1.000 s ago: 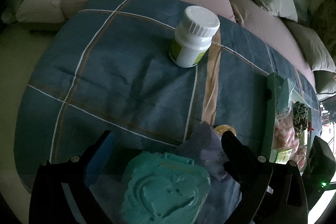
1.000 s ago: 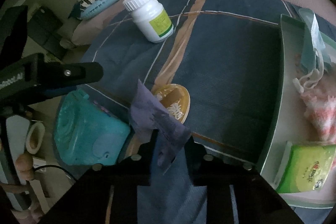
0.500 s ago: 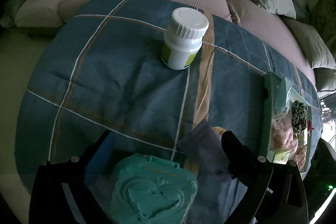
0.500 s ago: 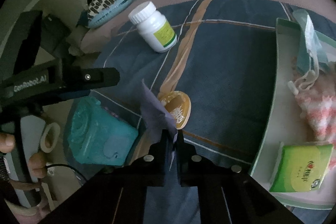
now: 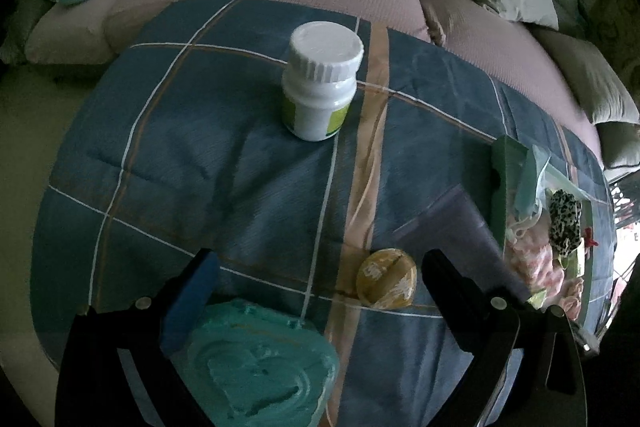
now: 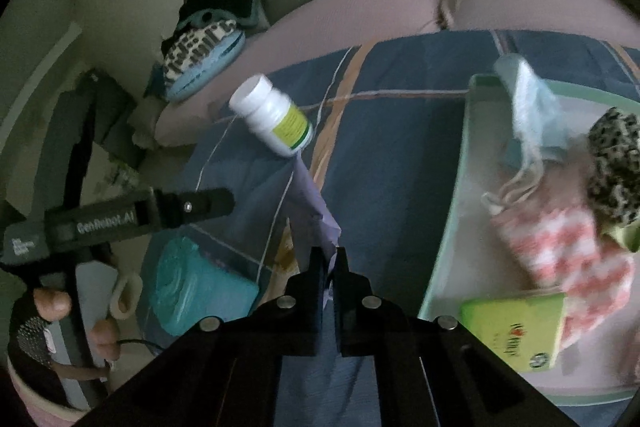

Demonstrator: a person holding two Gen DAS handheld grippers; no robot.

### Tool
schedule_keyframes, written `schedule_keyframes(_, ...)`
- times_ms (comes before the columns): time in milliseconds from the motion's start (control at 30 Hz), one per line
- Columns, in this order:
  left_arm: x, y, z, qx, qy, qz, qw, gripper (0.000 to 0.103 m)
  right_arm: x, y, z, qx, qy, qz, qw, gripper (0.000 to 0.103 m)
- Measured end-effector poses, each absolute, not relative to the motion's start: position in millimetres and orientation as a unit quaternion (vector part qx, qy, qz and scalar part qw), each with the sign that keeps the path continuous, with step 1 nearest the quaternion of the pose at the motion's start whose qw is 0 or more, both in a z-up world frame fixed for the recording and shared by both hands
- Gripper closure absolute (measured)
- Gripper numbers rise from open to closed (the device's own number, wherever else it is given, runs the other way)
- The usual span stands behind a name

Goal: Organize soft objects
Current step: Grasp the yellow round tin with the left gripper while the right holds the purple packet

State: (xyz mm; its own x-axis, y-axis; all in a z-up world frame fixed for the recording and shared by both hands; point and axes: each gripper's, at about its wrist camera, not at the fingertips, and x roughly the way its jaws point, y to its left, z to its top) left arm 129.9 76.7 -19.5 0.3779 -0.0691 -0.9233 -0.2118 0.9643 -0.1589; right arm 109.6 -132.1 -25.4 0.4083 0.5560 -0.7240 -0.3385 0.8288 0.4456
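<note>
Here, working left to right across the blue checked blanket (image 5: 200, 147), we list the following.

Left gripper (image 5: 320, 267): we hold it over the near edge of the blanket, its jaws standing wide with nothing between the pads. A hand (image 6: 52, 307) grips its handle at the far left of the right wrist view.

Teal plastic case (image 5: 260, 367): it lies at the near edge, directly below the left gripper's blue-padded finger.

White pill bottle (image 5: 320, 87): it stands upright towards the far edge, green label facing us.

Yellow round object (image 5: 386, 283): it lies flat near the near edge, beside the tan stripe; what it is we cannot tell.

Purple cloth (image 6: 316, 211): our right gripper (image 6: 329, 263) has its jaws closed tight on one end, and the cloth hangs lifted off the blanket, between the yellow object and the tray.

Pale green tray (image 6: 452, 219): it sits at the right edge of the blanket. In it we count a light blue face mask (image 6: 532, 107), a leopard-print scrunchie (image 6: 616, 167), a pink and white striped knit item (image 6: 568, 247) and a green tissue pack (image 6: 516, 327).
</note>
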Motion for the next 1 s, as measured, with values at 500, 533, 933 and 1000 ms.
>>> schedule_keyframes(500,153,19,-45,-0.026,0.596,0.020,0.802,0.005,116,-179,-3,0.152,0.437,0.229,0.856,0.099)
schedule_keyframes(533,155,16,-49,-0.022,0.602,0.015,0.798,0.009,116,-181,-2,0.154,0.436,0.228,0.857,0.099)
schedule_keyframes(933,169,1,-81,0.000,0.638,0.012,0.770,0.020,114,-187,3,0.159,0.429,0.229,0.859,0.099)
schedule_keyframes(1000,170,0,-82,0.001,0.639,0.013,0.769,0.020,114,-187,3,0.159,0.429,0.229,0.859,0.099)
